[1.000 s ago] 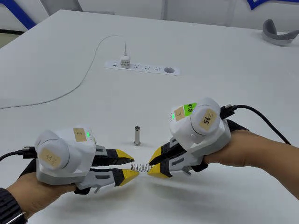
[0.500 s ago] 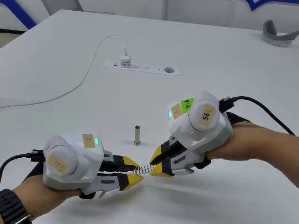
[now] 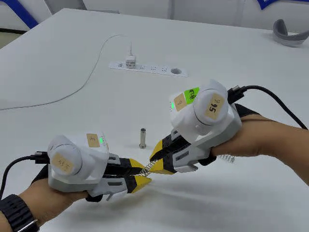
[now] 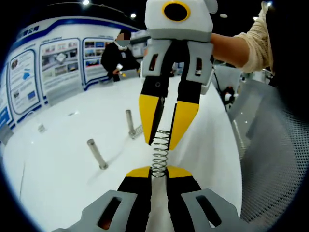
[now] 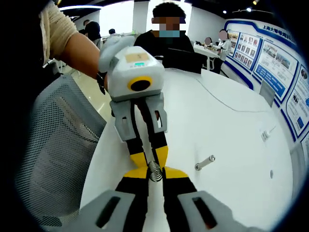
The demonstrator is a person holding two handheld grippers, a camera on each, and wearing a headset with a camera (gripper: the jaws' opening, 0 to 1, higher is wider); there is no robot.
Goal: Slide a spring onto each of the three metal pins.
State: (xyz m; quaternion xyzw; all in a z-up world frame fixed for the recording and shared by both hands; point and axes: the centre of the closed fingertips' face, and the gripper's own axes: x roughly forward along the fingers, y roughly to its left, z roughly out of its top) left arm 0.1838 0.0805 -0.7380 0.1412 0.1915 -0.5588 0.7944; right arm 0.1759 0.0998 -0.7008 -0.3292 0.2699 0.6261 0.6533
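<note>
White table (image 3: 72, 58): spring (image 3: 148, 167) clamped endwise between left tongs (image 3: 140, 175), right tongs (image 3: 157, 162).

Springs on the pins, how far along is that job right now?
Nothing looks done: the near pin and the far pin both look bare. In hand: one spring is pinched by its ends between the left gripper and the right gripper, not yet on a pin. Left: seating it and the others; what looks like another spring lies beside the right gripper.
</note>
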